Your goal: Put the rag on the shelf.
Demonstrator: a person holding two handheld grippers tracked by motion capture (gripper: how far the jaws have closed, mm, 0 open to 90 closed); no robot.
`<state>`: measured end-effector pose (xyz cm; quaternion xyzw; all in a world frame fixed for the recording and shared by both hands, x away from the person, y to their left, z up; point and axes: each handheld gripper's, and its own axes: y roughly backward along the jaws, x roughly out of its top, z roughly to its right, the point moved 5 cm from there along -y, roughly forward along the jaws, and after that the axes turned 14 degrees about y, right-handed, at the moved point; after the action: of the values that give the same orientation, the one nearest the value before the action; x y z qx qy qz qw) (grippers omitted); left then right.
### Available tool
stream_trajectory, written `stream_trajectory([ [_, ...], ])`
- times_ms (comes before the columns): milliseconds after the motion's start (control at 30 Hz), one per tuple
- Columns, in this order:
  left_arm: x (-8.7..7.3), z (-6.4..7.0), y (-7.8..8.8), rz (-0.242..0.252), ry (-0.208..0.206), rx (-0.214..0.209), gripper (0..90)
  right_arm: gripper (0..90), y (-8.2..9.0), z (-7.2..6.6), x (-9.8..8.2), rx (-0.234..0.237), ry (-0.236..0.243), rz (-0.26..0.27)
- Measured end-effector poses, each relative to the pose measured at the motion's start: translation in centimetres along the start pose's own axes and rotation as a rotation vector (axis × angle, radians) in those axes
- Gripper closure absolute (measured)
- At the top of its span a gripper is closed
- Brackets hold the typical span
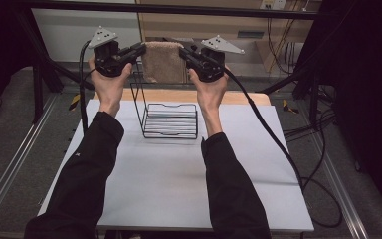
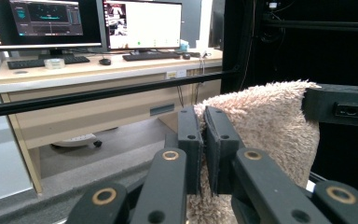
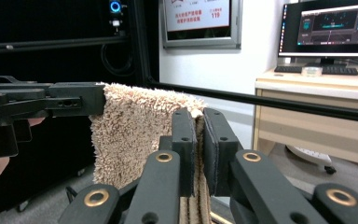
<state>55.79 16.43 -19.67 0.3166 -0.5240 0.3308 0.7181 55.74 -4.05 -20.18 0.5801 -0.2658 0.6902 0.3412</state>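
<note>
Towel stretched level above the rack

Towel (image 1: pixel 163 60) hangs between my two claws, its top edge running side to side. My left claw (image 1: pixel 138 51) is clenched on one top corner, my right claw (image 1: pixel 186 54) on the other. The wire rack (image 1: pixel 170 121) stands on the surface (image 1: pixel 179 174) below and nearer to me, so I judge the cloth must come down and toward me, both hands equally placed.

Towel (image 1: pixel 163 62) shaggy beige cloth; rack (image 1: pixel 170 121) thin black wire.
</note>
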Motion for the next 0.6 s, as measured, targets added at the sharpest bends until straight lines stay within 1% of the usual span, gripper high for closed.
stream_trajectory([
  [133, -1.0, -0.2, -0.1, -0.026, -0.008, 0.002, 85.3, 84.1, 0.1, -0.2, -0.9, 0.004, 0.001, -0.015],
  [200, -1.4, -0.2, 0.0, -0.029, -0.01, -0.001, 85.2, 84.1, 0.2, -0.2, -1.3, 0.007, -0.004, -0.022],
  [367, -2.1, -0.2, 0.5, -0.031, -0.009, -0.014, 85.3, 84.0, 0.5, -0.6, -1.9, 0.017, -0.006, -0.025],
  [400, -2.2, -0.2, 0.7, -0.03, -0.01, -0.016, 85.2, 84.0, 0.6, -0.8, -2.0, 0.022, 0.001, -0.026],
  [600, -2.7, 0.0, 1.2, -0.029, -0.012, -0.029, 85.3, 84.0, 1.0, -1.2, -2.1, 0.026, 0.006, -0.019],
])
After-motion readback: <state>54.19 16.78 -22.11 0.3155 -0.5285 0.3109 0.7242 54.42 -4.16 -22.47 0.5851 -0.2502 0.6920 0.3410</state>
